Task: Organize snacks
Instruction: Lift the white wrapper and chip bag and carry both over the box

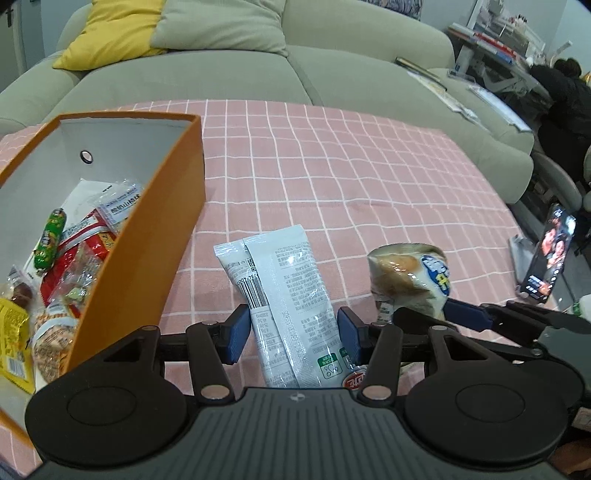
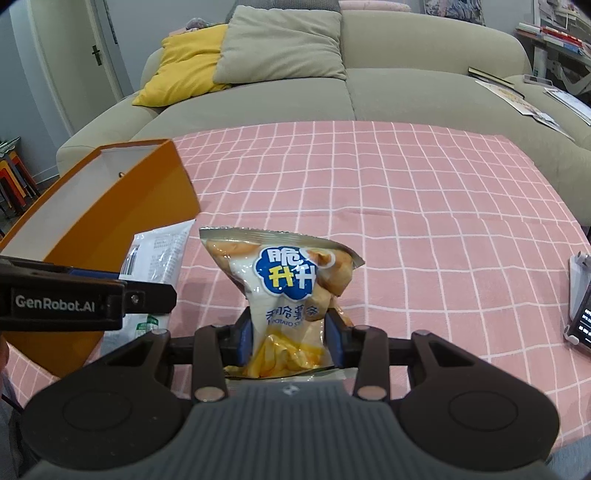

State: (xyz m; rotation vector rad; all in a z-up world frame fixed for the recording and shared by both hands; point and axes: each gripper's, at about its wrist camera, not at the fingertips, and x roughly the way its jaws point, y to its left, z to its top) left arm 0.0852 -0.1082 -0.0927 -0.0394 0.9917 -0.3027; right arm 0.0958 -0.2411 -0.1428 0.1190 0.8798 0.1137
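Pink cloth with a white grid covers the surface (image 1: pixel 369 177), and a grey-green sofa (image 1: pixel 351 74) with a yellow cushion (image 1: pixel 110 33) and a grey cushion (image 2: pixel 280 44) stands behind it. At the left side of the surface sits an orange box (image 1: pixel 173 236) with a white inside, already holding a jumble of snacks: a green sausage-shaped pack (image 1: pixel 50 238), red wrappers (image 1: pixel 79 254) and a yellow packet (image 1: pixel 14 339) near its front. The left hand-held gripper (image 1: pixel 293 334) has its blue pads closed against the lower half of a white pouch (image 1: pixel 284 291) printed with a barcode and small text; the pouch stands upright between the fingers, just to the right of the box's orange wall and above the cloth. The right hand-held gripper (image 2: pixel 290 338) is clamped on the narrow waist of a potato-stick bag (image 2: pixel 284 280), a crinkled pack with a blue cloud logo and yellow contents, which it holds upright with the sealed top edge uppermost. The two packs are side by side, the bag just to the right of the pouch, and each gripper shows in the other's camera. A phone (image 1: pixel 550 254) with a lit screen is propped at the right edge of the surface. Papers and a book (image 2: pixel 491 75) lie on the sofa's right seat.
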